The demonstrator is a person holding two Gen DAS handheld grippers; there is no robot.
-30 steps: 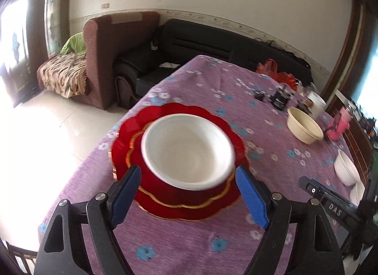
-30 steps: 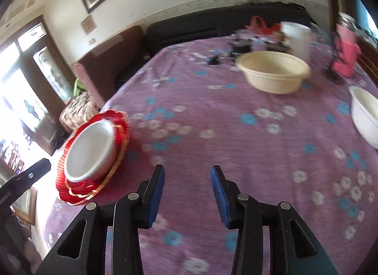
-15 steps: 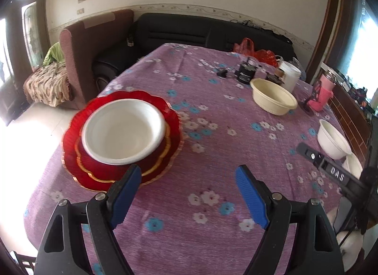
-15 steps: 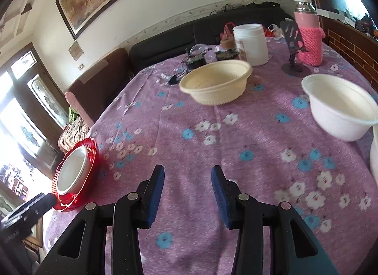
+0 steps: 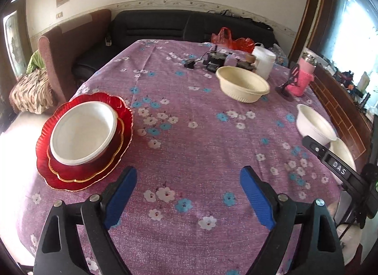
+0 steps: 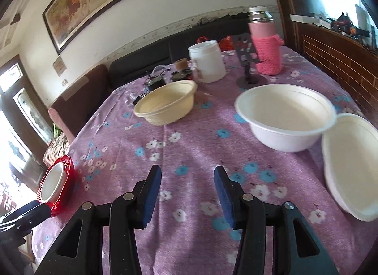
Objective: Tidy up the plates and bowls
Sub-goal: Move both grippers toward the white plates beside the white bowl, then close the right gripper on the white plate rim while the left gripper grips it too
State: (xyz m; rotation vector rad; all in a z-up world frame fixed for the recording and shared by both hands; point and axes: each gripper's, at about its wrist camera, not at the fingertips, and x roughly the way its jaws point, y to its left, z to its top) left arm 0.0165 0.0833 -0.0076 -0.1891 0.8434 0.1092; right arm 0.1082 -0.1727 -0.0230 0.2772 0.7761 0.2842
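A white bowl [image 5: 82,132] sits in stacked red scalloped plates [image 5: 63,175] at the table's left; the stack also shows in the right wrist view [image 6: 55,185]. A cream bowl [image 5: 242,84] [image 6: 165,104] stands mid-far. A white bowl [image 5: 315,127] [image 6: 285,119] and a white plate [image 6: 349,163] lie at the right edge. My left gripper [image 5: 187,194] is open and empty, right of the red stack. My right gripper [image 6: 187,192] is open and empty, in front of the white bowl and to its left.
A white jar [image 6: 208,61], a pink flask [image 6: 265,45], a phone stand [image 6: 248,62] and small dark gadgets [image 5: 215,61] crowd the table's far end. A red bag [image 5: 232,39] and sofas [image 5: 177,26] lie beyond. The purple floral cloth [image 5: 189,142] covers the table.
My left gripper has pulled back and swung right, away from the red stack and its bowl. My right gripper has swung right and closer to the white bowl and plate.
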